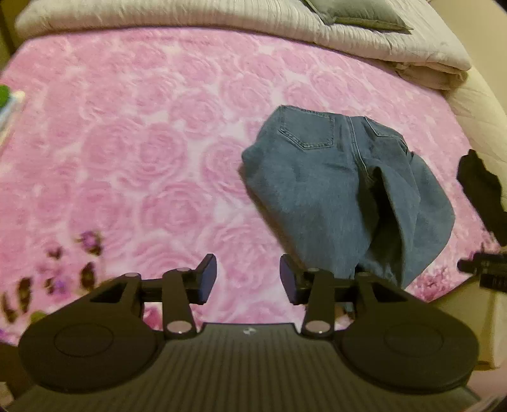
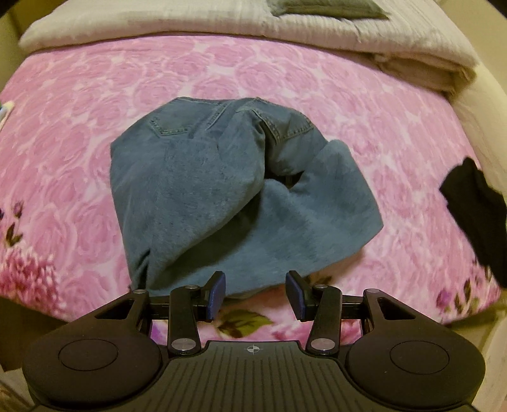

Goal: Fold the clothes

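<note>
A pair of blue jeans (image 1: 342, 190) lies loosely bunched on the pink rose-patterned blanket (image 1: 142, 142), back pockets facing up at the far end. In the right wrist view the jeans (image 2: 228, 196) fill the middle, their near edge just ahead of my right gripper (image 2: 255, 293), which is open and empty. My left gripper (image 1: 248, 279) is open and empty over the blanket, just left of the jeans' near end. The right gripper's tip (image 1: 484, 269) shows at the right edge of the left wrist view.
A folded beige quilt (image 1: 253, 22) with a grey pillow (image 1: 358, 12) lies along the far side of the bed. A black garment (image 2: 475, 206) lies at the right edge. The bed's near edge (image 2: 396, 326) runs below the grippers. A small green-and-white object (image 1: 8, 101) sits at the far left.
</note>
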The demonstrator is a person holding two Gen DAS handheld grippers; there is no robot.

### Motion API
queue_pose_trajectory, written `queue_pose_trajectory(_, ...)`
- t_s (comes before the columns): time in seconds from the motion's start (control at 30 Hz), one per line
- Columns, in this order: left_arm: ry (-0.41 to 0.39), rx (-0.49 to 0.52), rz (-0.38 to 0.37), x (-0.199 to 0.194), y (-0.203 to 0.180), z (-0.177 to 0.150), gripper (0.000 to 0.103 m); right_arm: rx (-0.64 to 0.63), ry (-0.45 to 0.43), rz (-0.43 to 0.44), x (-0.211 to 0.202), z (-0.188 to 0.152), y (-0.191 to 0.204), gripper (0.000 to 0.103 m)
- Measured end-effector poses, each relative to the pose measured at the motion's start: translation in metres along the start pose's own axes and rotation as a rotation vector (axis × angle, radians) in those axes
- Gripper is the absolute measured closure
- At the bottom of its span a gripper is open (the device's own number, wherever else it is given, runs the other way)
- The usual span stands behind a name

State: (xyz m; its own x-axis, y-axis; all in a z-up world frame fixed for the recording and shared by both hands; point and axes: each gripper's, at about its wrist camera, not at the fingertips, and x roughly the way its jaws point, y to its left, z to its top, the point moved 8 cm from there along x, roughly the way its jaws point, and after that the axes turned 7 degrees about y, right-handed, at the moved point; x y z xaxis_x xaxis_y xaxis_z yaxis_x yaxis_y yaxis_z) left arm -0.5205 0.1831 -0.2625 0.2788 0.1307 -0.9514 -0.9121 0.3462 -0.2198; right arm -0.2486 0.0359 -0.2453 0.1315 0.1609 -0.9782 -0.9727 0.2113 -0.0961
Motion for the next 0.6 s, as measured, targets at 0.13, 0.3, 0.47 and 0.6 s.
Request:
queue_pose_trajectory(0.13,0.060,-0.062,-0.102,0.040,0.010,0.013,0.062,0.086,0.041,-0.026,0.012,-0.012,-0.003,0.057)
queue_pose_trajectory(0.3,0.127,-0.237,-0.268,0.086,0.018,0.025,0.062,0.257,0.091,-0.062,0.020,-0.023,-0.042,0.057)
queue_pose_trajectory(0.47,0.079,-0.312,-0.284,0.120,0.029,0.050,0.057,0.343,0.083,-0.080,0.027,-0.006,-0.080,0.057)
queue_pose_trajectory(0.6,0.068,-0.352,-0.317,0.151,0.029,0.073,0.048,0.421,0.063,-0.082,0.033,0.015,-0.114,0.057)
